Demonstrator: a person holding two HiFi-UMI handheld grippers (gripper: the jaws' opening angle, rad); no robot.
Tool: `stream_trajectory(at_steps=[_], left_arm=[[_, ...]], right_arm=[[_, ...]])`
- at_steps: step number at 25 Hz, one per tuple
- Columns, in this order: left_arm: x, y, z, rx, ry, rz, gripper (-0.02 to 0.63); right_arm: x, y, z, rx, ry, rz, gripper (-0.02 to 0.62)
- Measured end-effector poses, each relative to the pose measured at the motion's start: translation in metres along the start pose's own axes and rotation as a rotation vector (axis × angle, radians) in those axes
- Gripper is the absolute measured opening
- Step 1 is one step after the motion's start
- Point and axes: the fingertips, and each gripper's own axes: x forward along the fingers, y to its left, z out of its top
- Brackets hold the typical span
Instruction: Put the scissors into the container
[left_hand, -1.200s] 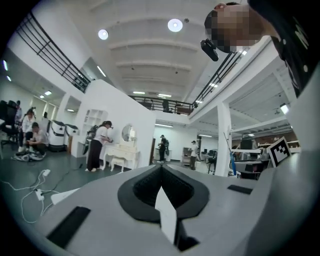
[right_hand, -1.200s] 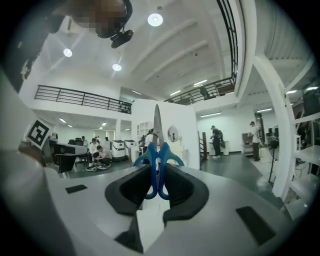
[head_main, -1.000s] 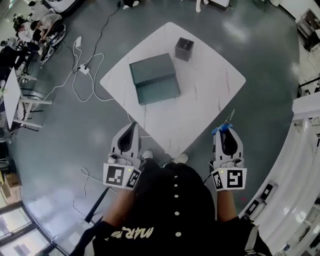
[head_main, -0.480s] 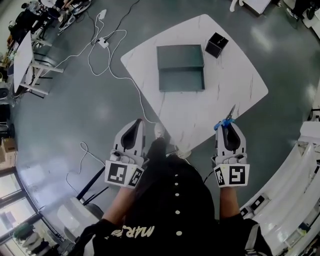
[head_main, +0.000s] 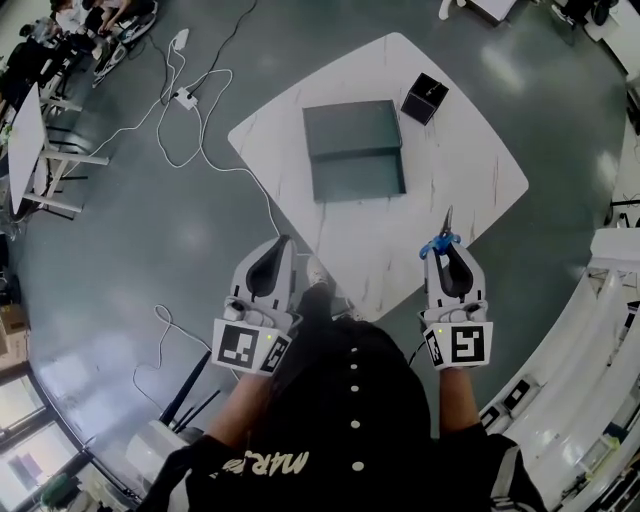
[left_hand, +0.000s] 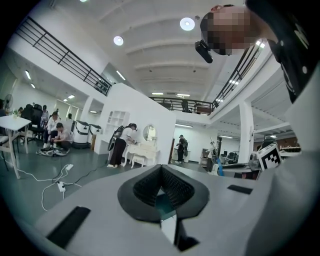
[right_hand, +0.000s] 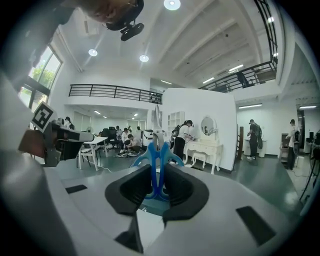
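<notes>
Peeking from the right gripper (right_hand: 160, 186), the scissors (right_hand: 156, 159) show only their blue handles clearly; the blades blur against the hall behind. Its jaws clamp those handles over the table's (head_main: 470, 185) near edge, well apart from the black container (head_main: 424, 97). The left gripper (left_hand: 161, 184) is closed and empty.

Scissors (head_main: 447, 222) handles mostly hidden inside right gripper (head_main: 449, 254)

Bright, even indoor light from round ceiling lamps (left_hand: 187, 23). Pale glare patches on the glossy floor (head_main: 500, 72). Shadows faint. Both gripper views bend strongly, with black corners; nearest surfaces slightly soft.
</notes>
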Motion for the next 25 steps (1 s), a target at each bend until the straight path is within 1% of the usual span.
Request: stream_trajectory(at_steps=[8,10,13,15,18,22,25], left_arm=[[0.04,0.035,0.005,-0.022,0.016,-0.084,0.026],[0.051,0.045,0.005,-0.035,0.025,-0.109,0.026],[0.067,0.054,0.0,-0.066,0.05,-0.157,0.026],[0.074,0.058,-0.005,-0.08,0.064,-0.178,0.026],[0.085,0.065,-0.015,-0.098,0.084,-0.171,0.026],[0.102,0.069,-0.032,-0.126,0.103,-0.126,0.026],[0.104,0.064,-0.048,-0.153,0.135,-0.081,0.026]], right_arm=[[0.055,0.007,0.005,-0.025,0.04,-0.022,0.097],[0.074,0.009,0.005,-0.058,0.053,-0.017,0.097],[0.101,0.008,0.001,-0.138,0.079,0.005,0.097],[0.119,0.007,-0.003,-0.197,0.103,0.039,0.097],[0.143,0.005,-0.015,-0.283,0.149,0.119,0.097],[0.169,-0.006,-0.048,-0.392,0.252,0.228,0.097],[0.183,-0.007,-0.076,-0.481,0.328,0.332,0.097]])
